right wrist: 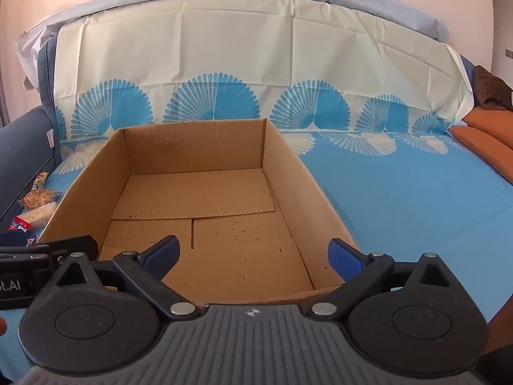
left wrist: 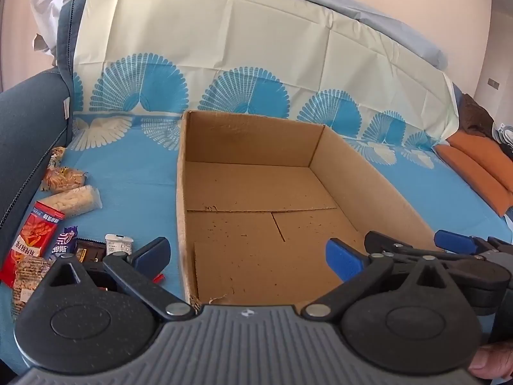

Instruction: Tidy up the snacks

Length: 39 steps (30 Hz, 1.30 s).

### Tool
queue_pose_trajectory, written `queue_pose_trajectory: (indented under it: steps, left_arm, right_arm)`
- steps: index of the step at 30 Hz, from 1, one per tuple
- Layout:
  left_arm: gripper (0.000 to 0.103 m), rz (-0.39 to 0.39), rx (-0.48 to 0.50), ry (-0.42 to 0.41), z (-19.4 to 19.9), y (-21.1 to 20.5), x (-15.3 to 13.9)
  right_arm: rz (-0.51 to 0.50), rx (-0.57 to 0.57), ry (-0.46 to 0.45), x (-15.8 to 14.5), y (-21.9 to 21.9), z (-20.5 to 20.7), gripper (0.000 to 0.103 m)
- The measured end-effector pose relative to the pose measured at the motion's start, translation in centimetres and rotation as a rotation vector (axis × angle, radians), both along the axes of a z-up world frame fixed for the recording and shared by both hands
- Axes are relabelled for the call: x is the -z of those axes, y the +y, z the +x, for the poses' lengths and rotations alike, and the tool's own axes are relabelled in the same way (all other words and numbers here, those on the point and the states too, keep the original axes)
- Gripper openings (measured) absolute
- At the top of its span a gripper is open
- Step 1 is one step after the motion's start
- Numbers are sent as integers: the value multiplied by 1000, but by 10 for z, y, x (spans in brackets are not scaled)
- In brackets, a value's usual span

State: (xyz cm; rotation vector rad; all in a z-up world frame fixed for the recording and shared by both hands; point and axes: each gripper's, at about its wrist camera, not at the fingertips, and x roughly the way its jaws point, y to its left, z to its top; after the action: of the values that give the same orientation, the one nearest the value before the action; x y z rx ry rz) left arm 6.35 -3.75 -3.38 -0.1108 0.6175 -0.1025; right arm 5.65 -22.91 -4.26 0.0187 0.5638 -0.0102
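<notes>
Both grippers hanging wide open, empty. Loose snack packets [left wrist: 57, 211] lying left of the open brown cardboard box [left wrist: 256, 192], nearest the left gripper [left wrist: 248, 255]; right gripper [right wrist: 253, 255] is facing the box; packet long axes probably mixed.

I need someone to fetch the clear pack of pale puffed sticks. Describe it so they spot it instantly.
Start at the open cardboard box on the blue cloth; the snacks lie to its left. Among them, the clear pack of pale puffed sticks lies between an orange-patterned bag and a red packet. Only it is see-through and unprinted.
</notes>
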Motion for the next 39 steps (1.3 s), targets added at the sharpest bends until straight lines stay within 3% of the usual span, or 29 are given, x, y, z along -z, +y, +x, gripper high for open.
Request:
queue_pose_trajectory:
  steps: [14,30,32,35,37,39]
  left_arm:
    - [103,-13,-14,29,3,2,0]
    - [103,-22,8,2,0,0,-1]
    - [103,-22,20,-14,-1,0,-3]
    - [103,-21,30,-45,-5,1,-7]
    - [100,-31,34,-66,-9,7,-11]
    - [90,-57,45,-74,-13,18,-18]
  right_arm:
    - [13,-8,20,4,2,-1,98]
    - [-25,-14,6,3,8,-3,98]
    - [-5,-24,2,2,7,-5,95]
    - [61,-53,7,1,7,-6,84]
    - [48,-64,-12,-1,11,-4,61]
    - [73,-77,-11,-2,14,-3,50]
